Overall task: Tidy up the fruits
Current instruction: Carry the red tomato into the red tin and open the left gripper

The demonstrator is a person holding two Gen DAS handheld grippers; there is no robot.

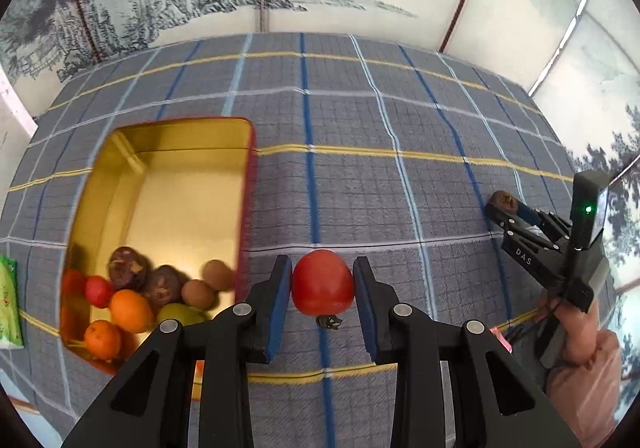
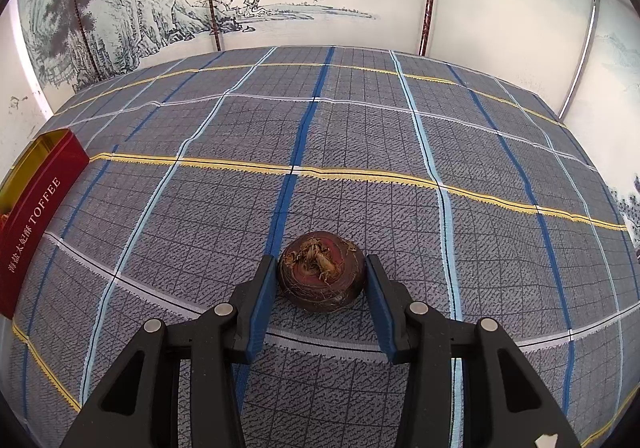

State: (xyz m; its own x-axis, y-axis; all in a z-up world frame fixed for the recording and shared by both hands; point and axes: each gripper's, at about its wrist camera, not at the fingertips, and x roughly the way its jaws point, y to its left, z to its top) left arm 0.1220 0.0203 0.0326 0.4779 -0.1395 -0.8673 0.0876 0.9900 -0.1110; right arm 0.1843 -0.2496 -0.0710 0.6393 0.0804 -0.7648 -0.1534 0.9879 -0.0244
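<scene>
1. Left gripper (image 1: 322, 284) is pinching a red tomato (image 1: 322, 282), both blue pads against its sides, dried stem end facing the camera. It looks lifted off the tabletop (image 1: 360, 119).
2. Right gripper (image 2: 321, 280) is pinching a dark brown round fruit (image 2: 321, 275), fibrous end up, pads on both sides. Cannot tell whether it is touching the cloth.
3. Tin (image 1: 168, 183), gold inside and red outside, lies left of the tomato on the plaid cloth.
4. Its near end holds oranges (image 1: 130, 310), more brown fruits, small tan ones, a red one, a green one.
5. A hand (image 1: 582, 332) holds the right gripper at the right edge.
</scene>
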